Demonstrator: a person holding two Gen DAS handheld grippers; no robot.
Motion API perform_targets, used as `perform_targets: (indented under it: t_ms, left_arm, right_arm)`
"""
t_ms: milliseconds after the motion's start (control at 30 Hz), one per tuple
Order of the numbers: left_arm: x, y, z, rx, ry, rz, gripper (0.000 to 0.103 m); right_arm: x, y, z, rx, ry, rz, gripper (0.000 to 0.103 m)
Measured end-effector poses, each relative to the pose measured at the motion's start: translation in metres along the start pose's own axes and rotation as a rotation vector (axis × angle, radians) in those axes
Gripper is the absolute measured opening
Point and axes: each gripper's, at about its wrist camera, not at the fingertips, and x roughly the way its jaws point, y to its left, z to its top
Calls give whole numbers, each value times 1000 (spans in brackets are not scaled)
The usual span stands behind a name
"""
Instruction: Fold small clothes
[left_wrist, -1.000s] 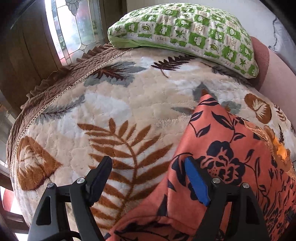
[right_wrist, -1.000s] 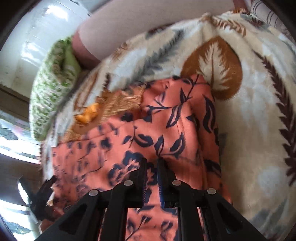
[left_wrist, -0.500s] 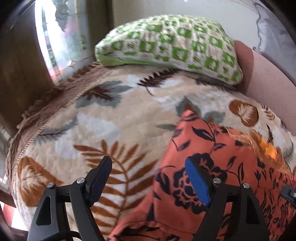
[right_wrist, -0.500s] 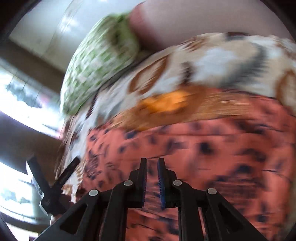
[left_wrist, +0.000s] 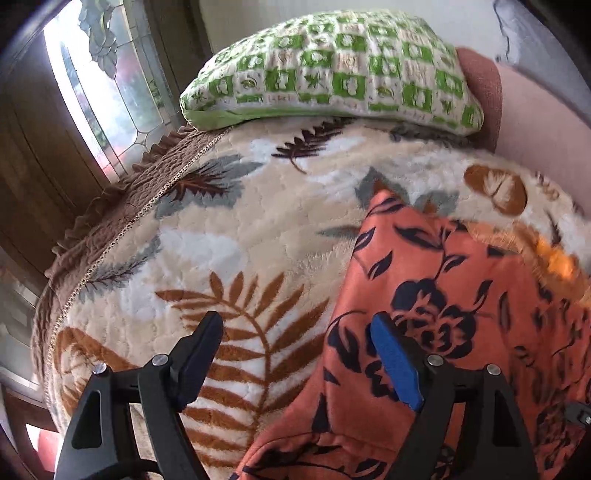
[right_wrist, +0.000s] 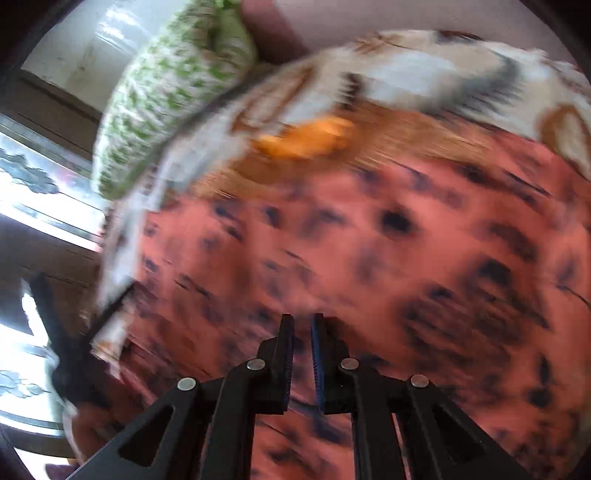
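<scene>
- The left tongs (left_wrist: 295, 354) stand wide apart with nothing pinched between them. The dark finger hangs over the bedspread, and the blue-padded finger (left_wrist: 395, 365) hangs over the left edge of the garment.
- The right tongs (right_wrist: 302, 354) are drawn nearly together, leaving only a thin slit. The picture is smeared, so I cannot tell whether any cloth is caught in that slit; the garment fills the view beneath and ahead of them.
- The garment (left_wrist: 461, 332) is orange-red cloth printed with dark leaves and flowers. It lies spread on the bed, on the right side of the left wrist view, with one corner pointing toward the pillow.
- A golden-brown patch with a bright orange spot (right_wrist: 306, 138) sits along the garment's far edge.
- The bedspread (left_wrist: 207, 236) is cream plush with brown and grey leaf shapes and a brown ruffled border.
- A green-and-white checked pillow (left_wrist: 332, 70) rests at the far end of the bed, well apart from the garment.
- A window (left_wrist: 96, 92) with patterned glass stands to the left of the bed.
</scene>
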Motion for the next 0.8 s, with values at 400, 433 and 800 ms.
perform_targets:
  t_ms: [400,433,800]
  left_arm:
    - [-24,9,-29,59,-11,-67,83]
    - [-29,12,-34,67,-17,-79,83]
    - [-71,93,-105,1,-32,-134,83]
  right_arm:
    - [-106,-79,-76,108,-170,41,14]
    - [-112,-78,-81,107,-187,36,18]
    - [-161,-92,-162,145,-242,113,79]
